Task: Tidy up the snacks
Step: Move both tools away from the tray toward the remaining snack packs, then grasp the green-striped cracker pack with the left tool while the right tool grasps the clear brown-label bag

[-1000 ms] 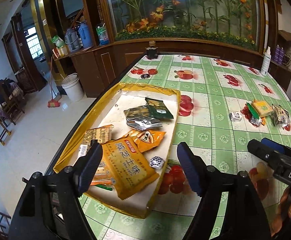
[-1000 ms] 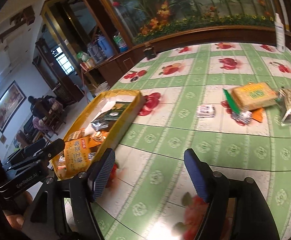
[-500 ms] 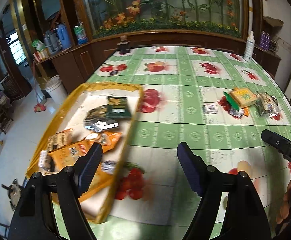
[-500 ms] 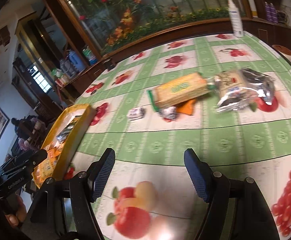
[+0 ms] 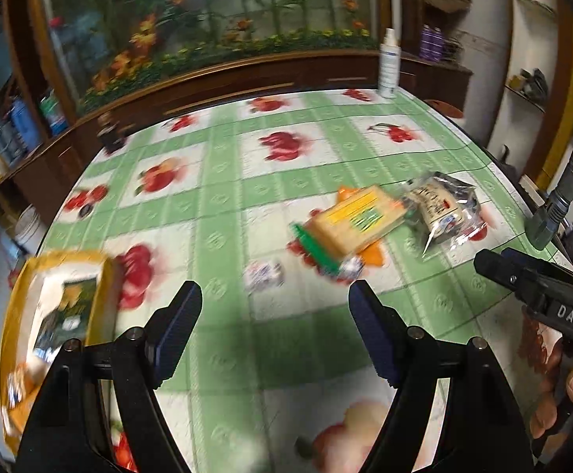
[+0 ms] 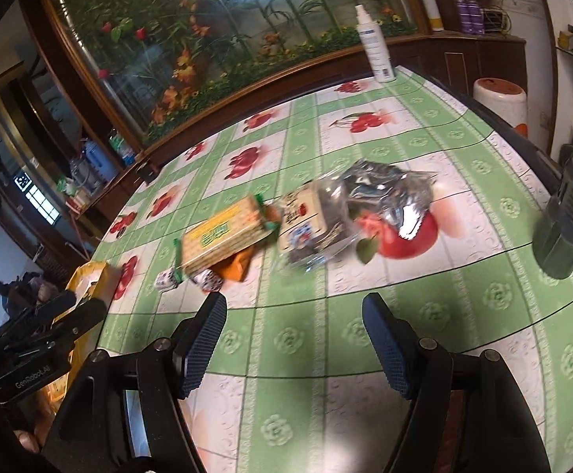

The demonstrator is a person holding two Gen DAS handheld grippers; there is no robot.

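Where legible, "DAS" on right tongs (image 5: 487,266)

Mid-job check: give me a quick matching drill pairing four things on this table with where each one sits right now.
Things:
1. yellow tray
2. yellow cracker pack
3. clear plastic bag
4. white spray bottle

Places:
A. at the far edge of the table, upright
B. partly over the printed red apple
C. at the table's left edge, snacks inside
D. lying across an orange packet

Pairs: 1-C, 2-D, 3-B, 4-A
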